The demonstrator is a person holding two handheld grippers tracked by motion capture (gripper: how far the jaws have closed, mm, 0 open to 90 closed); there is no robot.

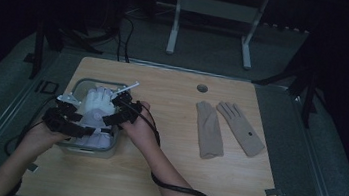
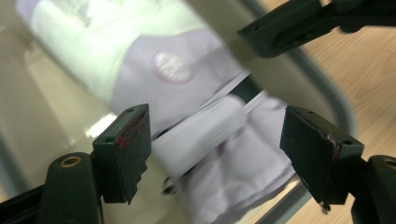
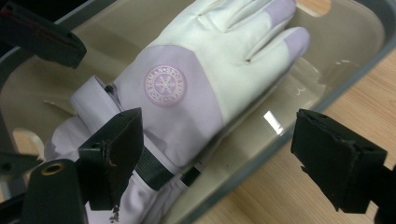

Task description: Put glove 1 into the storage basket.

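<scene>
White glove point(image 3: 196, 88) lies in the bin point(image 1: 79, 85). Left gripper point(image 2: 215, 154) and right gripper point(image 3: 215, 158) gape above it, holding nothing. Beige gloves point(image 1: 229, 130) wait on the desk point(image 1: 164, 167)

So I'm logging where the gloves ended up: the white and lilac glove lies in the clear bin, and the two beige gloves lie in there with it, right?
Not quite. The white and lilac glove does lie in the clear bin, but the two beige gloves lie flat on the bare wooden table, well to the right of the bin, as the high view shows.
</scene>
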